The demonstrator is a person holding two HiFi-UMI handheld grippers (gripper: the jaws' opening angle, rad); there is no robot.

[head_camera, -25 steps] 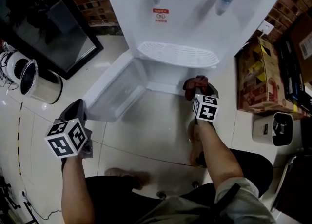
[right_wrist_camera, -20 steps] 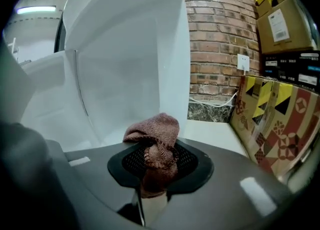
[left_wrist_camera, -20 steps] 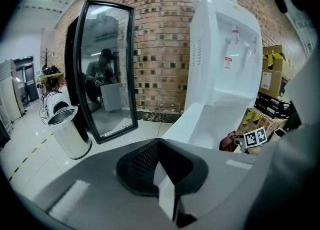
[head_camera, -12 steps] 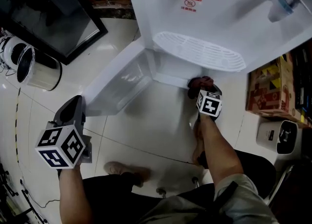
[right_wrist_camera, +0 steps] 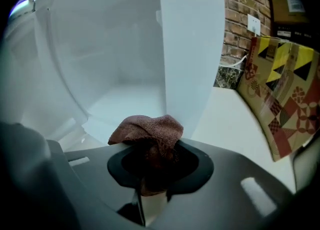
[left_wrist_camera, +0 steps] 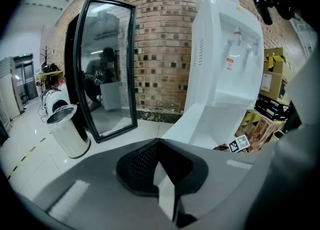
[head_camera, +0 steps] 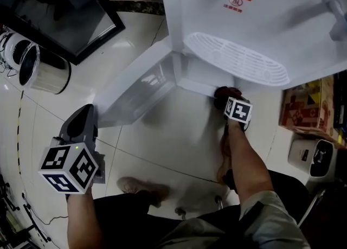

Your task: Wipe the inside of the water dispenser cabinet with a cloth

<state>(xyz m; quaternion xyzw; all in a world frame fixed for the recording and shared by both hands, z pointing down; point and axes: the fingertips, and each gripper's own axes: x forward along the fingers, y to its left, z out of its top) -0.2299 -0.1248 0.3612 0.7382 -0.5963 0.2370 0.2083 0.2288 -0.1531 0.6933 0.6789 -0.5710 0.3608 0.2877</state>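
The fingers of our right gripper point(right_wrist_camera: 152, 169) are clamped on a bunched brown cloth point(right_wrist_camera: 147, 131), which bulges out above the jaws. The fingers of our left gripper point(left_wrist_camera: 167, 189) are pressed together with nothing between them. That gripper hangs over the pale tiled floor point(head_camera: 173, 139), well apart from the work, with its marker cube nearest to us. Our shoe point(head_camera: 143, 188) shows on the tiles below. In the head view the right gripper points down at the low front edge of the water dispenser point(head_camera: 260, 4), so the cloth sits at the mouth of the cabinet point(right_wrist_camera: 115, 73). We cannot tell whether it touches the white surface there. Past the cloth, the right gripper view shows the cabinet's bare white floor and walls. The cabinet door point(head_camera: 135, 93) is swung open to the left, reaching towards our left gripper. Above the opening juts the white slotted drip tray point(head_camera: 236, 58). To the right of the dispenser stands a patterned cardboard box point(right_wrist_camera: 280, 93) against a brick wall point(left_wrist_camera: 160, 38). Far to the left are a shiny metal bin point(head_camera: 46, 74) and a black-framed glass panel point(head_camera: 65, 20).
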